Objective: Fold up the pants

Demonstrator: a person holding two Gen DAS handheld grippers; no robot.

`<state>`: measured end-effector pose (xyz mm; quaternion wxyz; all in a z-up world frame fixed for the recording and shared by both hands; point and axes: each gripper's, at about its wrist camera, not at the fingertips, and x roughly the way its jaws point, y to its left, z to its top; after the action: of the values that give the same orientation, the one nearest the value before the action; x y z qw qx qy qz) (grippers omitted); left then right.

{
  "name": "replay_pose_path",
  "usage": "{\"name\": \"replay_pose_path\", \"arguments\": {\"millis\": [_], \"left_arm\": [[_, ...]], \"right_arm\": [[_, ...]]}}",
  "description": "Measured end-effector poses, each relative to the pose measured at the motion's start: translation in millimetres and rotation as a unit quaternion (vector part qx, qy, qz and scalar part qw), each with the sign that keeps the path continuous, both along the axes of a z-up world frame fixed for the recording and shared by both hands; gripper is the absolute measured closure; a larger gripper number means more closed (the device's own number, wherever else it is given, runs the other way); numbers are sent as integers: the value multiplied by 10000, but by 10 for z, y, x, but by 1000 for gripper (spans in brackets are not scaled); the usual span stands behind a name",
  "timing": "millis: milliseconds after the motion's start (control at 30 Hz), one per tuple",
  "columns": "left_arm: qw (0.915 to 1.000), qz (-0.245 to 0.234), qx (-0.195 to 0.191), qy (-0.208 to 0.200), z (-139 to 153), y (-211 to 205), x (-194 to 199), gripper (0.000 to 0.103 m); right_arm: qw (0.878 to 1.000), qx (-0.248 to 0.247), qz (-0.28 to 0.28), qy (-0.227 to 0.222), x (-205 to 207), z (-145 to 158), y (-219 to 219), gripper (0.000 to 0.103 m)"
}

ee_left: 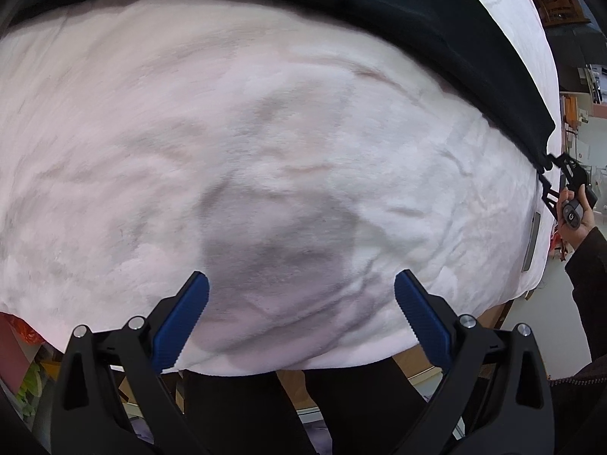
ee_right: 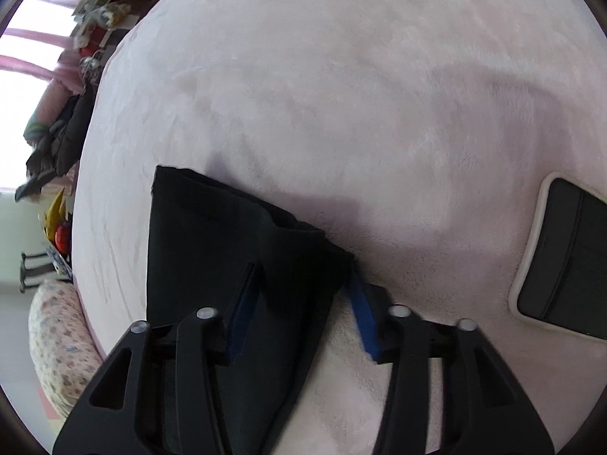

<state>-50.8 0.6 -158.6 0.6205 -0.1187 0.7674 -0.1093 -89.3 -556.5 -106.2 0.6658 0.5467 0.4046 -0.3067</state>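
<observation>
The black pants (ee_left: 398,11) lie stretched across the far side of a pale pink fleece-covered bed (ee_left: 265,144) in the left wrist view. My left gripper (ee_left: 301,292) is open and empty, hovering over bare fleece near the bed's front edge. In the right wrist view the pants' end (ee_right: 212,250) lies between my right gripper's blue pads (ee_right: 362,314). The right gripper (ee_right: 303,280) stands around the cloth with a visible gap, so it looks open. The right gripper also shows small at the pants' far right end in the left wrist view (ee_left: 557,174).
A black phone-like device in a pale case (ee_right: 565,258) lies on the fleece at the right. A floral pillow (ee_right: 60,341) and clutter (ee_right: 57,144) sit beyond the bed's left edge. The person's dark trouser legs (ee_left: 303,409) stand by the front edge.
</observation>
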Motion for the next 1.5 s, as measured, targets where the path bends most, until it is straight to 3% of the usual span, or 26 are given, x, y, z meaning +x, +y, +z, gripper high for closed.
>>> {"name": "replay_pose_path", "arguments": {"millis": [100,300,367,500,733,1000,1233,1500], "left_arm": [[10000,40,-19,13,-5,55,11,4],[10000,72,-35,-27,9,125,45,4],[9999,84,-48,-26,6,141,50,4],[9998,161,-96,17,-15,194,67,4],[9995,241,-179,-41,-2,325,92,4],[9981,588,-200,-53,3,636,64,4],[9958,877,-236,-83,-6,889,26,4],[9936,1084,-307,-61,-28,1096,-39,4]], "right_arm": [[9996,-103,55,-240,-17,79,30,85],[9962,-130,69,-861,77,294,85,88],[9924,-170,302,-1182,208,437,143,88],[9806,-201,957,-1699,466,734,376,88],[9497,-23,1946,-2453,1062,1117,955,88],[9107,197,3055,-2771,1595,1347,1814,88],[8942,393,3441,-2837,1807,1383,2357,88],[8570,651,4313,-2746,2016,1321,3329,88]]}}
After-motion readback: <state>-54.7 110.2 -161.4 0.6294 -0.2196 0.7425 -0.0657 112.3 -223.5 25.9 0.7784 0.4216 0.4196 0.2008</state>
